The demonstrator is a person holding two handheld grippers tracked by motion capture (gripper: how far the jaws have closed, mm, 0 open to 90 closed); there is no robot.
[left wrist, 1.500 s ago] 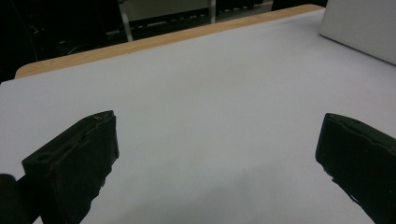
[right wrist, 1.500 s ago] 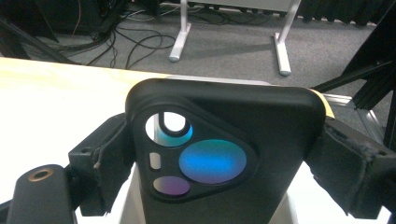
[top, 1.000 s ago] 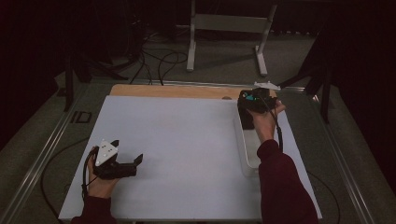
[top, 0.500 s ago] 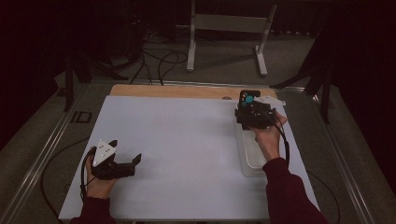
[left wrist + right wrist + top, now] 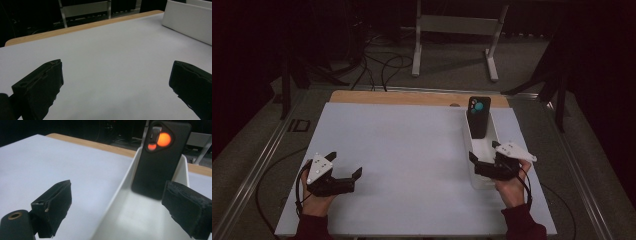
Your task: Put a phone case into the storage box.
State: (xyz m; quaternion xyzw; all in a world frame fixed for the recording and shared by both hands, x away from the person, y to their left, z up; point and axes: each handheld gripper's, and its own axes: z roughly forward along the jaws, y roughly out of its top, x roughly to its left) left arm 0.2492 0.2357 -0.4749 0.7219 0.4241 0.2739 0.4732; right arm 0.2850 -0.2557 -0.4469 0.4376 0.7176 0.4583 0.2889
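A black phone (image 5: 478, 117) stands on end at the far end of a long white tray (image 5: 468, 145) on the right of the table, leaning on the tray's end wall. My right gripper (image 5: 473, 164) is open over the tray's near end, well short of the phone. In the right gripper view the phone (image 5: 160, 162) rises ahead between the spread jaws, inside the tray (image 5: 125, 182). My left gripper (image 5: 346, 165) is open and holds nothing, low over the white mat at the front left. The tray's side wall (image 5: 190, 22) shows far off in the left gripper view.
A white mat (image 5: 402, 150) covers the table, with a wooden strip (image 5: 412, 97) bare along the far edge. Beyond the table stand a grey metal frame (image 5: 457, 25) and floor cables (image 5: 382, 65). A metal rail (image 5: 257, 165) runs along the left side.
My right gripper has let go of the phone at the tray's far end and drawn back toward the person to the near end. The left gripper has barely moved.
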